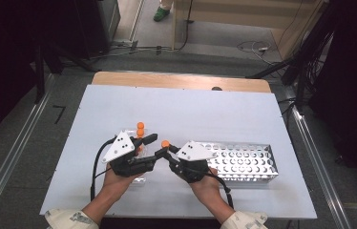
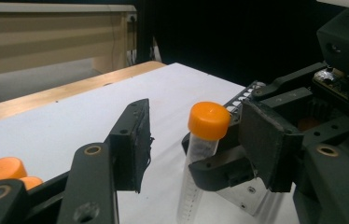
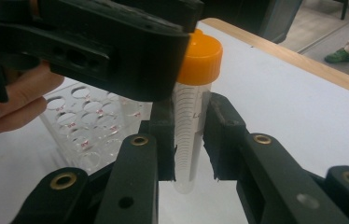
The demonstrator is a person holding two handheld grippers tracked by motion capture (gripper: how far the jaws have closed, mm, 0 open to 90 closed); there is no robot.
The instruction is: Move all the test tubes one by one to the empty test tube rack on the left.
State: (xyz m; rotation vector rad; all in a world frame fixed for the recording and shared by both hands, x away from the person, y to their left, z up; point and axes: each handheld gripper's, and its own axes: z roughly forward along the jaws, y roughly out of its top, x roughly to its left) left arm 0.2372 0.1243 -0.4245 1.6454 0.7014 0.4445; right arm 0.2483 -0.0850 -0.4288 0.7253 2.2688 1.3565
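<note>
A clear tube with an orange cap point(image 1: 165, 143) stands upright between the two grippers. My right gripper point(image 3: 189, 137) is shut on the tube's body point(image 3: 189, 116) below the cap. In the left gripper view, the tube point(image 2: 195, 161) and its cap point(image 2: 208, 120) sit between the jaws of my left gripper point(image 2: 193, 142), which is open and straddles the cap. The right gripper's jaws hold the tube lower down. In the high view, the left gripper point(image 1: 155, 145) and right gripper point(image 1: 165, 152) meet tip to tip at the table's front middle.
A clear plastic rack point(image 3: 79, 121) lies under the left gripper and holds two more orange-capped tubes point(image 1: 140, 130). A perforated metal rack point(image 1: 246, 162) sits to the right. A hand point(image 3: 4, 98) holds the left gripper. The white board point(image 1: 181, 105) stretches behind.
</note>
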